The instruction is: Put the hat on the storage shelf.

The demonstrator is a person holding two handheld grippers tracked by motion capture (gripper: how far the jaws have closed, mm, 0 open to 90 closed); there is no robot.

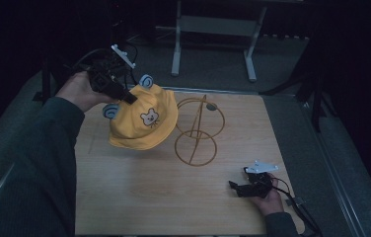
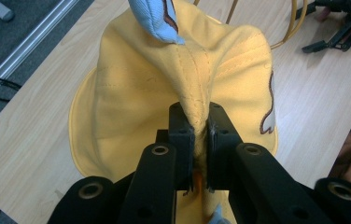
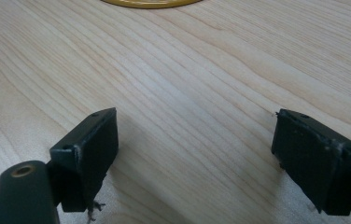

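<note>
A yellow child's hat [image 1: 141, 123] with a bear face and blue ears hangs above the wooden table [image 1: 139, 197], left of centre. My left gripper [image 1: 130, 98] is shut on a fold of its crown; in the left gripper view the yellow cloth [image 2: 173, 79] is pinched between the two black pads [image 2: 183, 128]. A gold wire hat stand [image 1: 197, 133] rises from the table just right of the hat. Down at the table's near right, my right gripper [image 1: 235, 186] rests low over the wood; its jaws stand wide apart with bare wood between them [image 3: 194, 135].
The stand's round base ring [image 3: 150, 3] lies ahead of the right gripper. Grey carpet surrounds the table, and a white metal frame [image 1: 213, 34] stands beyond the far edge. A metal rail [image 1: 341, 197] runs along the table's right side.
</note>
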